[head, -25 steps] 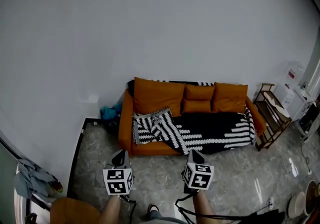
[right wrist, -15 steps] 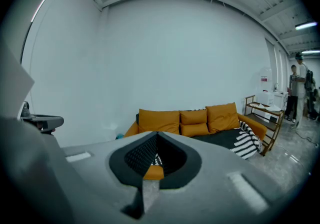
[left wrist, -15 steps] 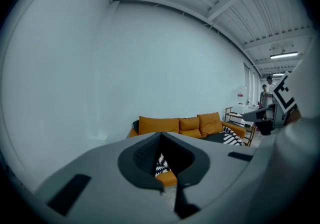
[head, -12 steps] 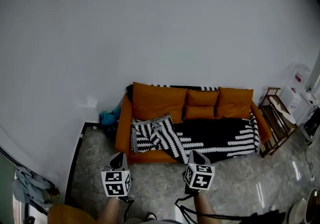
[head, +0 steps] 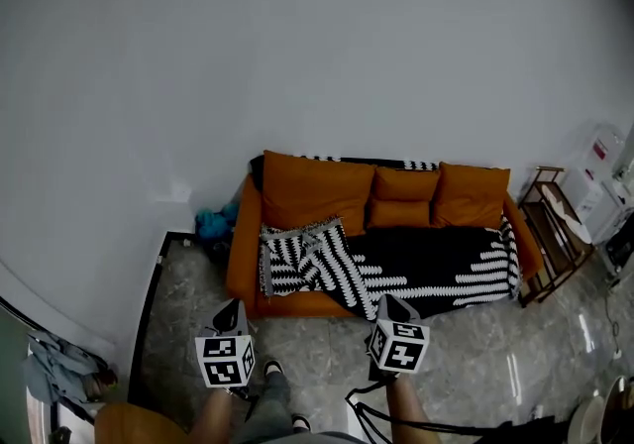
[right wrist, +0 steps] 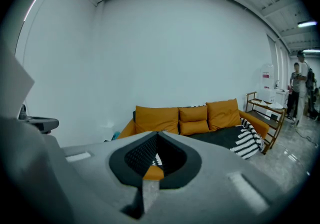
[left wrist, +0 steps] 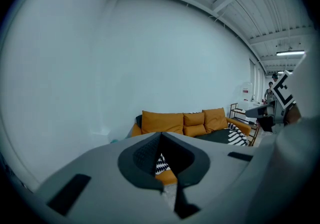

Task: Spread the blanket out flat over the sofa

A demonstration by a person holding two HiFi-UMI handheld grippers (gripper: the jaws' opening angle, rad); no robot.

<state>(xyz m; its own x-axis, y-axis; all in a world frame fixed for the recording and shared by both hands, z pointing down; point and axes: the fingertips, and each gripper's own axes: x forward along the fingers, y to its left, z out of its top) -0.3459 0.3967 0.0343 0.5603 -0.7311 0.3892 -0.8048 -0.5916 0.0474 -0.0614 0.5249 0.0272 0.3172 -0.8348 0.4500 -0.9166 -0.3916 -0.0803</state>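
Observation:
An orange sofa [head: 307, 192] with three back cushions stands against the white wall. A black-and-white zigzag blanket [head: 416, 269] lies across its seat. It is bunched and folded at the left end [head: 297, 254] and hangs over the right arm. A strip of it shows behind the cushions. My left gripper [head: 230, 316] and right gripper [head: 391, 310] hover over the floor in front of the sofa, well short of it. Both are shut and hold nothing. The left gripper view shows the left gripper [left wrist: 161, 135] in front of the sofa [left wrist: 170, 120]. The right gripper view shows the right gripper [right wrist: 158, 134], the sofa [right wrist: 157, 117] and the blanket [right wrist: 245, 140].
A wooden shelf rack [head: 551, 234] stands right of the sofa, with a water dispenser [head: 598, 163] beyond it. A blue bundle [head: 212, 222] lies at the sofa's left end. A person [right wrist: 301, 88] stands far right. My shoe [head: 271, 369] is on the marble floor.
The view has shifted slightly and my leg has stepped forward between the grippers. Both grippers stay shut and empty, and the blanket has not moved.

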